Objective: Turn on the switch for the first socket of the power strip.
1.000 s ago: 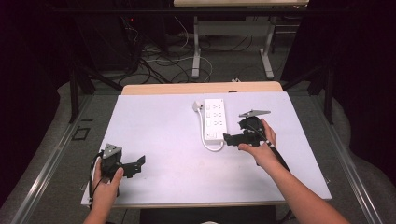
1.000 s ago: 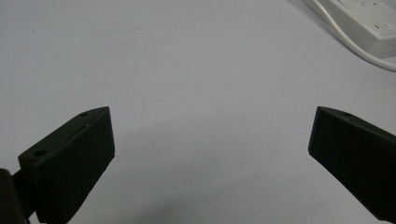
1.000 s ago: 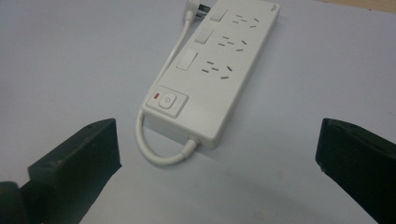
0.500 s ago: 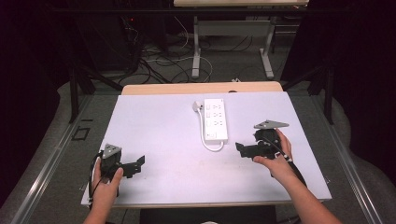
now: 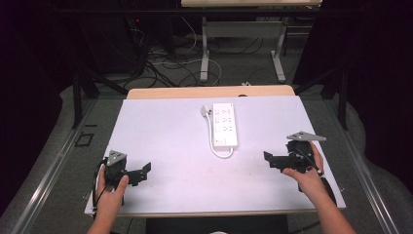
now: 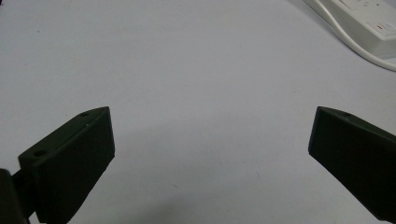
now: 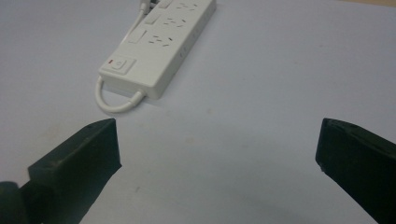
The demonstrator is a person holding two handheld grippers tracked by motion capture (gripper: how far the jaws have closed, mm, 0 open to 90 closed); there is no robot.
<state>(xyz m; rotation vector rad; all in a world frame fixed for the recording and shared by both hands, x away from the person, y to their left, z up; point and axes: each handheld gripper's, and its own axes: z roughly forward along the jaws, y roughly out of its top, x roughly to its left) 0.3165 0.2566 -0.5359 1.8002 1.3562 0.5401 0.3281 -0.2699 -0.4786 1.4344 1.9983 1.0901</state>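
A white power strip (image 5: pixel 224 124) lies lengthwise in the middle of the white table (image 5: pixel 165 131), its cord looping from the near end up its left side to a plug (image 5: pixel 206 111) at the far end. In the right gripper view the power strip (image 7: pixel 159 44) shows its switch end and cord loop, ahead and to the left. My right gripper (image 5: pixel 268 160) is open and empty at the near right, apart from the strip. My left gripper (image 5: pixel 144 173) is open and empty at the near left corner. A corner of the power strip (image 6: pixel 369 18) shows in the left gripper view.
A wooden strip (image 5: pixel 209 91) borders the table's far edge. Behind it are desk legs (image 5: pixel 206 53) and loose cables (image 5: pixel 165 63) on the floor. Metal rails (image 5: pixel 48 170) run along the left side.
My right gripper has drawn back from the power strip's near end, toward the near right of the table. The left gripper has stayed put.
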